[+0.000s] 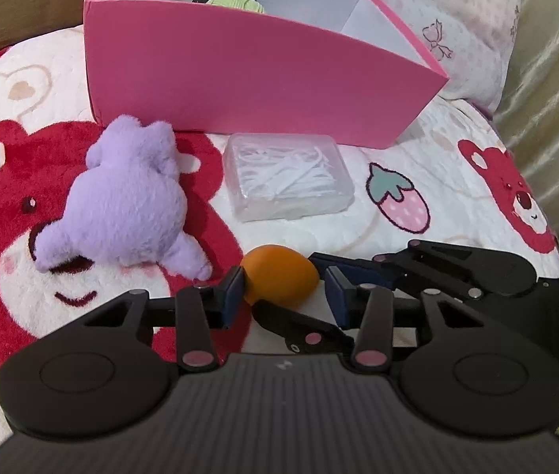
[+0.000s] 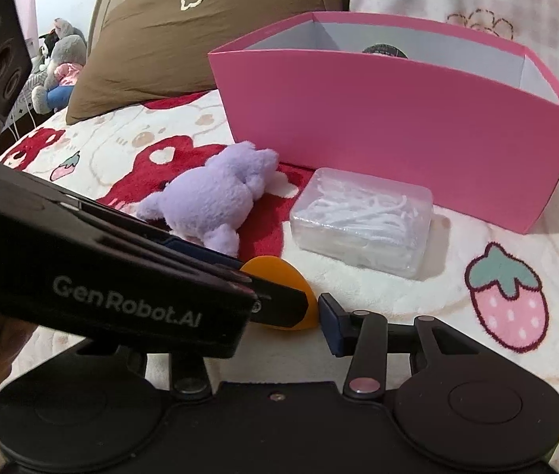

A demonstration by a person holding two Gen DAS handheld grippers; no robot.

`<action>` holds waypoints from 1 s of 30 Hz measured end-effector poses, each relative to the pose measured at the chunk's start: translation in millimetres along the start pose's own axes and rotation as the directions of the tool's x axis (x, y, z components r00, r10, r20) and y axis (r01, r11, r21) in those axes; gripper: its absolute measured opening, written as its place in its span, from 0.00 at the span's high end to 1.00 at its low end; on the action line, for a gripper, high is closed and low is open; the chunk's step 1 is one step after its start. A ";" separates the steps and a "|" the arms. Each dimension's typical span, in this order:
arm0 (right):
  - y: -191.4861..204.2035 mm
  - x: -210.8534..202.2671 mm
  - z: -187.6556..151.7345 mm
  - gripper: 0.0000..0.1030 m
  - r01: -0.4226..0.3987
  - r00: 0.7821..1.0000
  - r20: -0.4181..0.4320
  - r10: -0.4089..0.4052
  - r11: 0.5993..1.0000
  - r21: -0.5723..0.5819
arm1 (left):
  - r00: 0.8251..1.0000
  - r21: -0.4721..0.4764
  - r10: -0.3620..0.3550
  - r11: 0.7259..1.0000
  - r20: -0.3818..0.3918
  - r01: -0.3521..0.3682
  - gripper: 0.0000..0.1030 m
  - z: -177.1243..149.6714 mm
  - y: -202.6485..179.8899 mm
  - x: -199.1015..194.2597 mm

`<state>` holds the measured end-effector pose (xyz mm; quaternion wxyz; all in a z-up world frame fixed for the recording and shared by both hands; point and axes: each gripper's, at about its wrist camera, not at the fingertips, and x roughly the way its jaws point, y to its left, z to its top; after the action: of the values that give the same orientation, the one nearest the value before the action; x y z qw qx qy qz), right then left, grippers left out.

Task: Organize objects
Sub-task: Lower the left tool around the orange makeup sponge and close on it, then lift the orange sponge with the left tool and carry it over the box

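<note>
Just ahead of the left gripper (image 1: 285,296), an orange sponge (image 1: 279,278) is lying on the blanket (image 1: 457,166), both grippers crowding it, the left finger (image 1: 234,290) touching, the right gripper (image 2: 311,316) apparently clamping it for the pink box (image 1: 240,79) beyond.

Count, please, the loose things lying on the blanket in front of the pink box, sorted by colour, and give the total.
Purple: 1, the plush toy
Clear: 1, the plastic case of white picks
Orange: 1, the egg-shaped sponge, between both grippers
Total: 3
</note>
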<state>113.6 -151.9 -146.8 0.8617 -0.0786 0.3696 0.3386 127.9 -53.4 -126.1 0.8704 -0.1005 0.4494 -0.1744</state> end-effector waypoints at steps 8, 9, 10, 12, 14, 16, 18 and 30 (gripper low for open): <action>7.8 -13.8 4.5 0.52 0.024 0.999 0.024 -0.022 0.998 -0.052 | 0.999 -0.038 0.000 0.999 0.042 0.002 0.64 -3.0 -3.5 -16.6; 9.8 -16.4 5.0 0.53 0.026 0.999 0.030 -0.024 0.997 -0.067 | 0.999 -0.042 -0.001 0.999 0.044 0.003 0.64 -3.2 -3.7 -19.0; 12.5 -19.6 5.2 0.53 0.030 0.999 0.037 -0.027 0.996 -0.086 | 0.999 -0.047 -0.005 0.999 0.043 0.007 0.64 -3.4 -3.9 -21.1; 15.9 -24.9 5.4 0.53 0.038 0.998 0.046 -0.033 0.994 -0.106 | 0.999 -0.052 -0.012 0.999 0.041 0.014 0.64 -3.9 -5.2 -24.9; 18.2 -30.2 4.5 0.53 0.042 0.998 0.050 -0.037 0.993 -0.113 | 0.999 -0.046 -0.017 0.999 0.039 0.019 0.64 -4.8 -7.9 -28.4; 19.2 -35.4 4.1 0.53 0.047 0.997 0.058 -0.040 0.991 -0.124 | 0.999 -0.033 -0.023 0.999 0.047 0.025 0.64 -5.3 -11.2 -32.3; 19.1 -40.8 4.1 0.52 0.051 0.997 0.072 -0.041 0.989 -0.141 | 0.998 -0.030 -0.032 0.999 0.049 0.033 0.64 -4.4 -13.6 -35.6; 19.5 -66.3 4.3 0.52 0.020 0.998 0.056 -0.015 0.995 -0.102 | 0.997 -0.075 -0.073 0.994 0.029 0.075 0.64 -9.6 -18.8 -52.9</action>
<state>70.6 -170.3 -95.8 0.8694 -0.1164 0.3271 0.3515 87.7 -50.0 -86.0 0.8648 -0.1523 0.4400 -0.1878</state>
